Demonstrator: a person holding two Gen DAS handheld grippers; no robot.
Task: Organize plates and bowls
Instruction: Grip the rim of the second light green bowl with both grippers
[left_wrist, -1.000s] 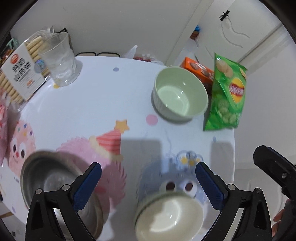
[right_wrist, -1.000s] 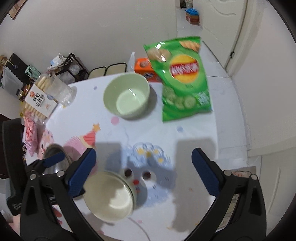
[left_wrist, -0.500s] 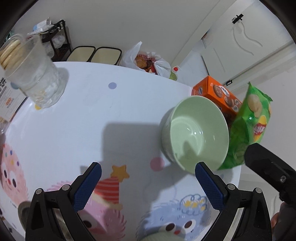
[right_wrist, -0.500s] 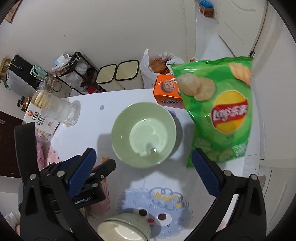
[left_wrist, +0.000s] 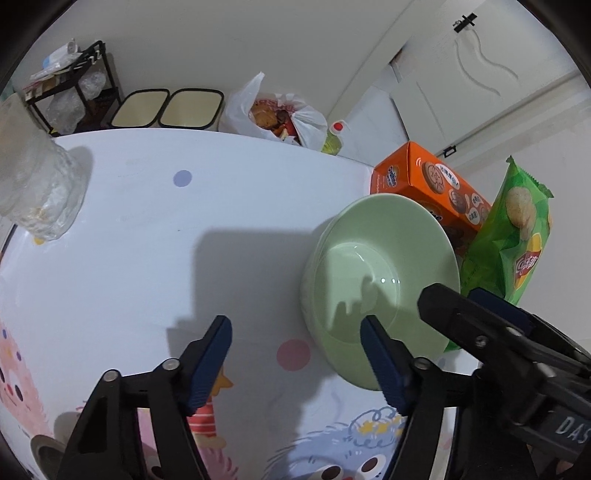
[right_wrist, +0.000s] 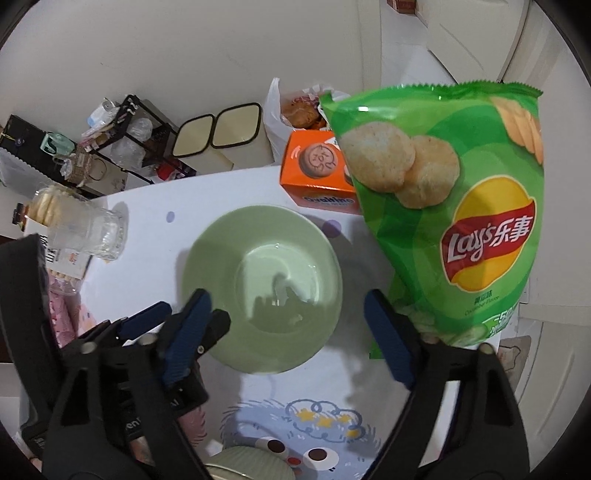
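A pale green bowl (left_wrist: 380, 280) (right_wrist: 262, 288) stands upright and empty on the white cartoon tablecloth (left_wrist: 184, 229). My left gripper (left_wrist: 295, 328) hangs over its left wall, one finger above the bowl's inside and the other over the cloth. Its jaws are closing, and the pads are not pressing. My right gripper (right_wrist: 286, 301) spans the same bowl, its left finger at the left rim and its right finger past the right rim. Those jaws are closing too, with no visible contact. A second pale bowl (right_wrist: 243, 461) shows at the bottom edge.
A green chip bag (right_wrist: 461, 206) and an orange biscuit box (right_wrist: 317, 173) stand close behind and to the right of the bowl. A clear glass (left_wrist: 40, 192) sits far left, beside a biscuit pack (right_wrist: 44, 206). A steel bowl (left_wrist: 40, 450) peeks in at the lower left.
Both grippers came forward and down onto the green bowl, which now fills both views. Both pairs of jaws have narrowed. The pale bowl and the steel bowl slid to the bottom edges.
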